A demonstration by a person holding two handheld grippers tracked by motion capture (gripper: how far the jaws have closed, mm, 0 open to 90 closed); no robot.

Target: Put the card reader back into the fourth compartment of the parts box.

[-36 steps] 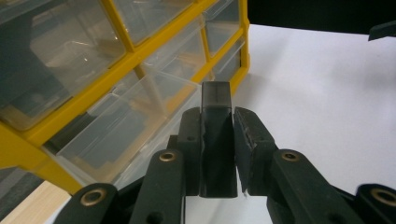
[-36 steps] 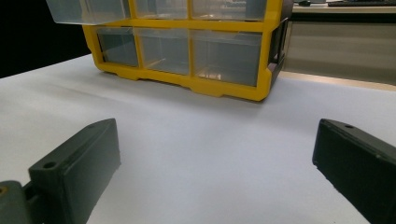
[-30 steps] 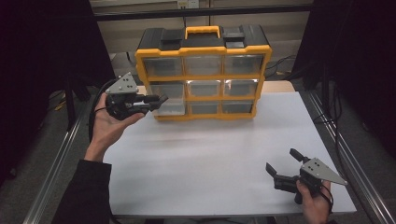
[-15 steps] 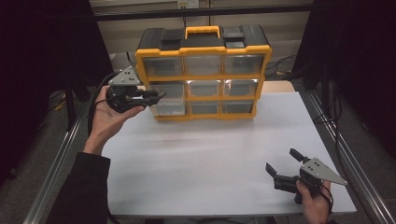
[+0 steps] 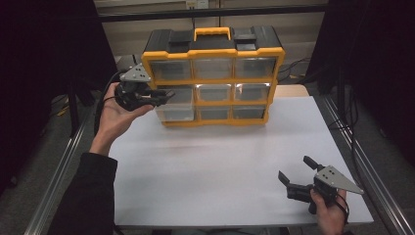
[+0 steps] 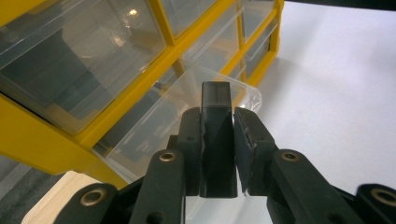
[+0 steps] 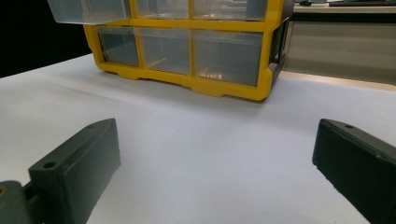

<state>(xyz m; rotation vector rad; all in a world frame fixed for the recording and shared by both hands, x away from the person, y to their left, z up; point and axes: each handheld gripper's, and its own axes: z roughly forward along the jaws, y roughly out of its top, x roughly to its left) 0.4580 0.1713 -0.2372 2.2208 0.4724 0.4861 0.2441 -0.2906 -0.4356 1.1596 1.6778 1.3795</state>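
The left tongs [image 6: 219, 140] pinch a small black block [image 6: 215, 100] over the pulled-out clear drawer [image 6: 187, 121] of the yellow organiser [image 5: 213, 78] at the bench's [image 5: 220, 156] far edge, while the right tongs [image 5: 298, 176] stand spread near its near right corner

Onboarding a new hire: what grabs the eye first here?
The yellow drawer cabinet at the white table's far edge. At its left, the left gripper is shut on a small black block over a pulled-out clear drawer. The right gripper waits open, near right.
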